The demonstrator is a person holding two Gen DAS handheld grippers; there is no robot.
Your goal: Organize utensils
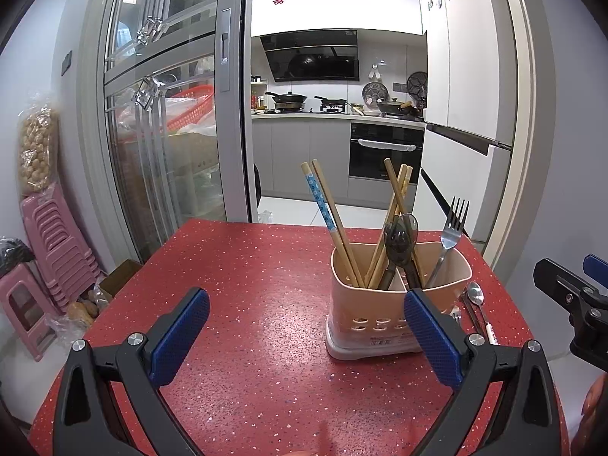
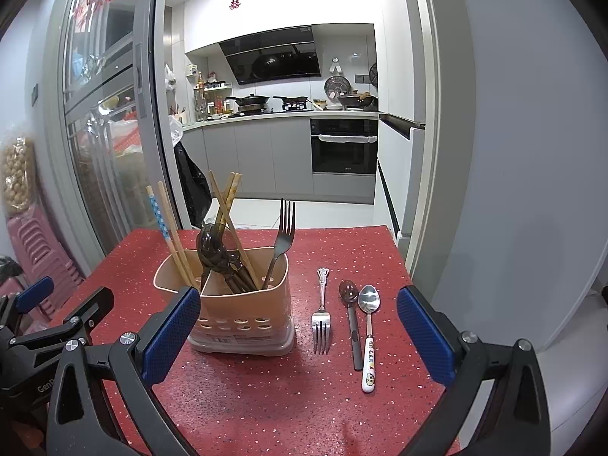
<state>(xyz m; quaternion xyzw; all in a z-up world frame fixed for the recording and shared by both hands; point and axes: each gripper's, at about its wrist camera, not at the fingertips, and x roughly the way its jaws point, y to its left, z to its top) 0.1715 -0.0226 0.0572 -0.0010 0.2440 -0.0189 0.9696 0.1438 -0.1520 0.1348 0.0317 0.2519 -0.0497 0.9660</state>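
A beige utensil holder (image 2: 243, 304) stands on the red table (image 2: 266, 399); it also shows in the left wrist view (image 1: 364, 315). It holds chopsticks (image 2: 174, 239), dark spoons (image 2: 212, 250) and a fork (image 2: 283, 235). To its right lie a silver fork (image 2: 321, 315), a dark spoon (image 2: 351, 319) and a spoon with a white patterned handle (image 2: 368, 334). My right gripper (image 2: 298, 334) is open and empty, in front of the holder and the loose utensils. My left gripper (image 1: 306, 338) is open and empty, left of the holder.
Pink stools (image 1: 49, 250) are stacked on the floor at the left beside a glass sliding door (image 1: 163, 114). The table's far edge faces an open kitchen doorway. A white wall and a fridge (image 1: 463, 114) stand to the right.
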